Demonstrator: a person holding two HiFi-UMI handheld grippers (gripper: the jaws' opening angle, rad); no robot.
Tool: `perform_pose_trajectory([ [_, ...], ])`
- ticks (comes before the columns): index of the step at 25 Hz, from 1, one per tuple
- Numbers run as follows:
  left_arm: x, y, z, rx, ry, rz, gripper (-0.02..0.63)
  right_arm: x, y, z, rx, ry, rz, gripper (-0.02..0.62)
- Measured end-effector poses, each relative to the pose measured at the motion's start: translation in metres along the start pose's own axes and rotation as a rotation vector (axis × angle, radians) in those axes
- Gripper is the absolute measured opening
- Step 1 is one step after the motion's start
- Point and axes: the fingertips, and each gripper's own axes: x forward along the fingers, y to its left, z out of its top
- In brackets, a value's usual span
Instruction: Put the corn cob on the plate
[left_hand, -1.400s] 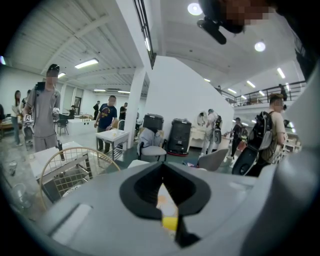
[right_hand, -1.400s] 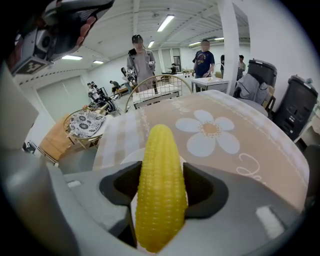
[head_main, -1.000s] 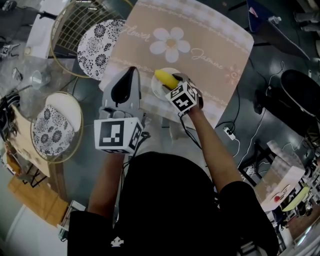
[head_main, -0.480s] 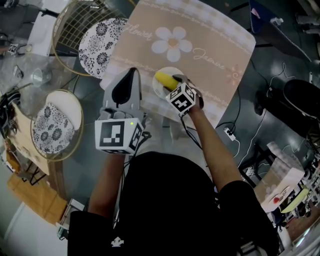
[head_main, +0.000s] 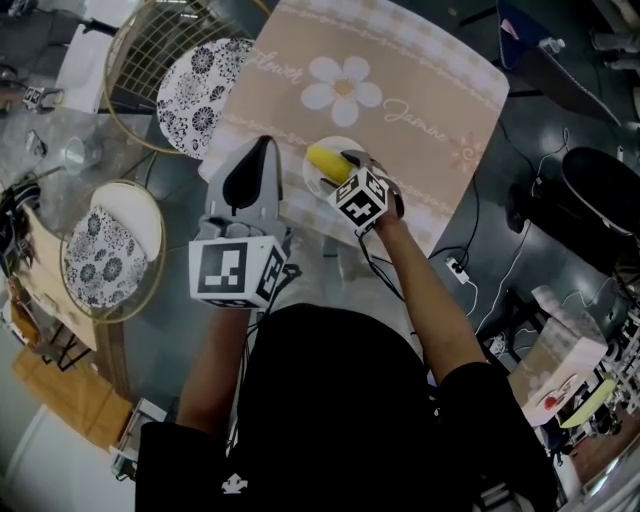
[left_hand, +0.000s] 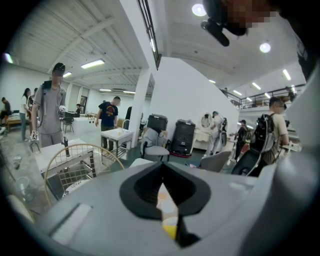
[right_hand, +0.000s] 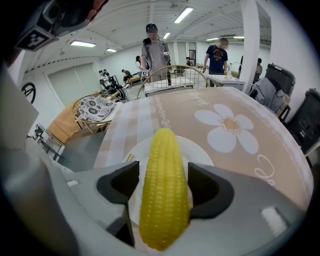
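right gripper (head_main: 342, 166) pitched steeply down, jaws just opening, corn (head_main: 323, 159) loose between them on the plate (head_main: 314, 185). left gripper (head_main: 262, 142) closed, near level beside it. mat (head_main: 420, 60) reads "flower", "jasmine".

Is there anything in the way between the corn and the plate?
No, nothing I can see is in the way. The corn cob sits between the jaws of the right claw, directly over the white plate, with no other thing between them. The jaws have just been opening.
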Motion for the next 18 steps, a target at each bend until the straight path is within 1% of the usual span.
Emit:
perform_pose_trajectory([
  [3, -0.002, 0.000, 0.001, -0.002, -0.009, 0.008, 0.008, -0.007, -0.002, 0.002, 0.004, -0.020, -0.010, 0.301],
  [8, -0.002, -0.003, 0.002, -0.005, -0.008, 0.009, 0.008, -0.032, -0.009, 0.007, 0.039, -0.085, -0.035, 0.298],
  [10, -0.003, -0.007, 0.004, -0.005, -0.014, 0.012, 0.008, -0.046, -0.013, 0.011, 0.044, -0.117, -0.052, 0.271],
  [14, -0.008, -0.015, 0.009, 0.001, -0.029, 0.015, 0.007, -0.077, -0.018, 0.021, 0.061, -0.194, -0.079, 0.184],
  [18, -0.015, -0.023, 0.010, 0.003, -0.036, 0.026, 0.008, -0.108, -0.021, 0.034, 0.046, -0.262, -0.110, 0.134],
])
